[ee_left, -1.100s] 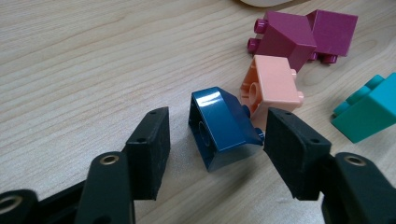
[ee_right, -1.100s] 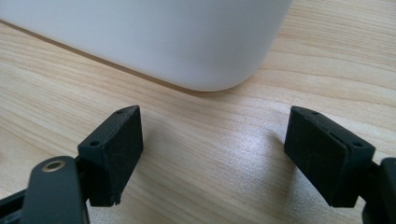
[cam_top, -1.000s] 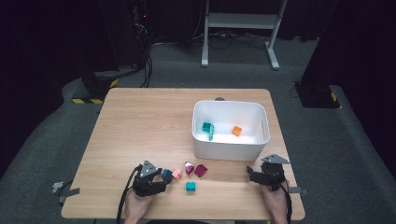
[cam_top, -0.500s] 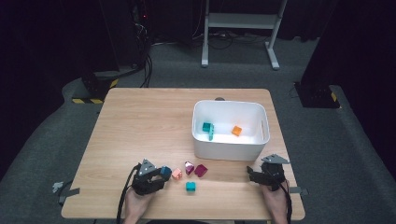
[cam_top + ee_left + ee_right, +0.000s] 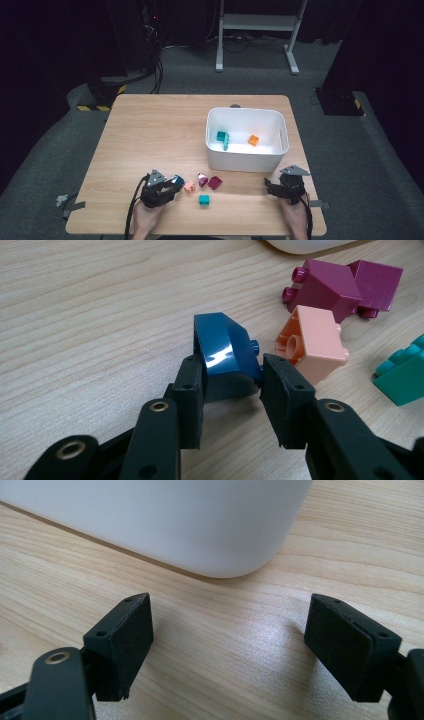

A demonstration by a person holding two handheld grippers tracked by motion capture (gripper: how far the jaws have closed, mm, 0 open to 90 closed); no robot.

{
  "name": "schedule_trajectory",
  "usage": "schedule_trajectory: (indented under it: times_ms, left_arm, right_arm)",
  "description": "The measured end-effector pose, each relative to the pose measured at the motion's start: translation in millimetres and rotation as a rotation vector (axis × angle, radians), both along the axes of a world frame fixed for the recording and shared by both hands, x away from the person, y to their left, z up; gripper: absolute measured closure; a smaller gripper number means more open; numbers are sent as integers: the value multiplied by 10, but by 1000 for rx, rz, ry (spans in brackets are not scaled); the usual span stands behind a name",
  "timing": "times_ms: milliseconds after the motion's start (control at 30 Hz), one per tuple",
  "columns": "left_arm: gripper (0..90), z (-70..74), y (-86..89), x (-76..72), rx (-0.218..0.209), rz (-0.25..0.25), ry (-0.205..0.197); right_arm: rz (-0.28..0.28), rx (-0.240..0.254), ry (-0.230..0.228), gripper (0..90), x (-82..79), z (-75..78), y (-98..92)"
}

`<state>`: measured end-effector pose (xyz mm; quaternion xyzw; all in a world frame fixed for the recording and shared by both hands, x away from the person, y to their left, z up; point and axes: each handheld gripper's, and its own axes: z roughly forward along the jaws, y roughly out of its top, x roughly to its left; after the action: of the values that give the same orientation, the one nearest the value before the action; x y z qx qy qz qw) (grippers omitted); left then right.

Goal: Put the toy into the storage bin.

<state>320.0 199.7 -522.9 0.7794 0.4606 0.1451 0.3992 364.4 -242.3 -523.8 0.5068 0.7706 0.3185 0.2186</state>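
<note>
The left hand-held gripper has just been closing its jaws, and they now sit on either side of a dark blue brick, both pads pressed against its flanks. The blue brick rests on the counter near its near edge, left of the middle, tipped so a sloping face looks up.

Just to its right lies a peach brick, close to the blue one; whether they touch I cannot tell. Beyond the peach one sit two magenta bricks side by side, and a teal brick lies to the right, nearer the edge.

Farther off, right of the middle, stands a white bin holding a teal piece and an orange piece.

The right hand-held gripper rests low over the counter at the near right, jaws wide apart with nothing between them, facing the bin's rounded near corner.
</note>
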Motion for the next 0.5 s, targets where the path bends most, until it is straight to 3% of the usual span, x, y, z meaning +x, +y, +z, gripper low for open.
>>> schedule_trajectory:
  times_ms: [500]
  left_arm:
    - [623, 43, 6, 5, -8, -9, -2]
  right_arm:
    - [0, 0, 0, 193, 0, 0, 0]
